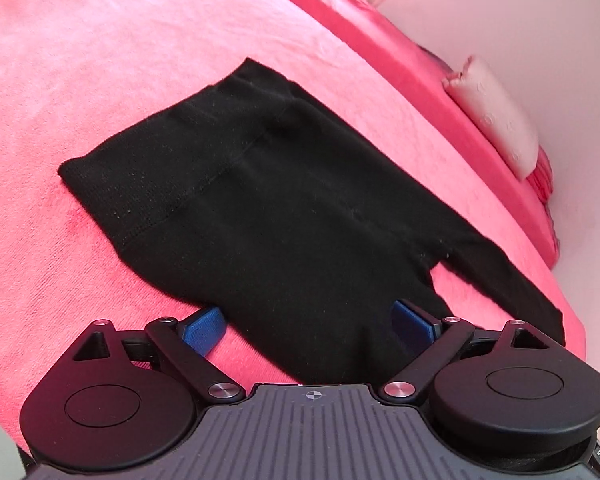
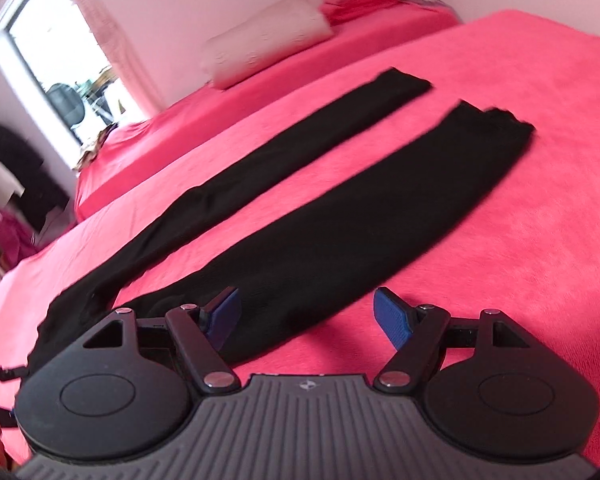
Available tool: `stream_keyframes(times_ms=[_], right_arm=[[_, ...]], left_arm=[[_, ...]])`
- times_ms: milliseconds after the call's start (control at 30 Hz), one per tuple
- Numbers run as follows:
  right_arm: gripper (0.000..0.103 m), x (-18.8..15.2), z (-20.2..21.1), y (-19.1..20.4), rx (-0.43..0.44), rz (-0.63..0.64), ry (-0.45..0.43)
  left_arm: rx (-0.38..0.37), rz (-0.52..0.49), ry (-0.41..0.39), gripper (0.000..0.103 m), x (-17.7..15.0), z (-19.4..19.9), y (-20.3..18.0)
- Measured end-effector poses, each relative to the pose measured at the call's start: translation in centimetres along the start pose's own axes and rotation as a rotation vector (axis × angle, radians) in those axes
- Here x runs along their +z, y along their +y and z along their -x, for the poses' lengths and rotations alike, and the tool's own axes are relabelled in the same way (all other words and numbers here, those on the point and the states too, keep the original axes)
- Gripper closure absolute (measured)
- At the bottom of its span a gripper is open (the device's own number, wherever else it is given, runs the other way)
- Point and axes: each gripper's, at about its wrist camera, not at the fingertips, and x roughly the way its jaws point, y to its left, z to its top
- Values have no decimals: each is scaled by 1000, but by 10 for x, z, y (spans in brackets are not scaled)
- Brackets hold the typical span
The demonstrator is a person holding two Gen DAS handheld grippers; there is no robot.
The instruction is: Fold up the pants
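Black pants (image 1: 260, 184) lie flat on a pink bed cover (image 1: 80, 60). The left wrist view shows the waistband end and the crotch. My left gripper (image 1: 308, 320) is open, its blue pads on either side of the near leg's top, just above the cloth. The right wrist view shows both legs (image 2: 340, 208) stretched out side by side, cuffs at the far end. My right gripper (image 2: 308, 312) is open over the near leg, holding nothing.
A pale pillow (image 1: 496, 112) lies at the bed's far side against the wall; it also shows in the right wrist view (image 2: 268, 40). A window (image 2: 60, 60) and dark clutter (image 2: 16, 168) stand beyond the bed's left end.
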Motion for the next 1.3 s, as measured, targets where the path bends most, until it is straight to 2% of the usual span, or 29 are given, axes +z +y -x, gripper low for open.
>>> stream_keyframes(times_ms=[200, 233, 300, 333, 367, 400, 433, 467, 500, 600, 667, 833, 867, 1000, 1033, 1067, 1100, 1133, 1300], right_arm=[[29, 3, -11, -19, 5, -66, -36], [34, 3, -13, -19, 4, -69, -42], [44, 5, -18, -20, -7, -75, -54], [62, 5, -19, -21, -14, -79, -63], [74, 6, -21, -22, -22, -84, -63], [85, 7, -21, -25, -21, -96, -65], [85, 8, -20, -29, -4, -116, -66], [85, 9, -17, -31, 4, -131, -64], [85, 9, -15, -33, 3, -137, -66], [79, 10, -9, -35, -19, -129, -61], [68, 11, -10, -37, -22, -150, -48], [50, 13, -11, -34, 3, -160, -30], [49, 13, -13, -33, 2, -153, -29], [46, 13, -22, -25, 8, -106, -40], [50, 12, -25, -24, 9, -85, -46], [64, 12, -29, -22, -3, -65, -49], [73, 11, -32, -21, -27, -45, -57], [84, 10, -32, -21, -36, -31, -68], [93, 15, -21, -25, -4, -41, -95]], left_arm=[[19, 21, -35, 0, 5, -3, 0], [27, 17, -40, 0, 5, -3, -1], [65, 6, -46, 0, 8, -6, -4], [84, 7, -49, 0, 9, -7, -4], [103, 13, -50, 8, 10, -8, -2], [113, 25, -48, 10, 11, -8, 0], [103, 42, -48, 8, 12, -8, 3], [98, 54, -49, 15, 13, -7, 7], [97, 56, -49, 17, 13, -8, 9], [91, 48, -52, 20, 12, -7, 11], [96, 37, -54, 20, 12, -6, 10], [99, 6, -58, 23, 9, -5, 9], [85, 10, -53, 16, 9, -5, 11], [28, 43, -49, 1, 10, -6, 16], [24, 43, -53, 0, 10, -6, 16], [27, 37, -57, 3, 11, -7, 15], [35, 30, -60, 5, 11, -8, 13], [52, 29, -67, 16, 11, -9, 13], [44, 35, -95, 28, 10, -2, 12]])
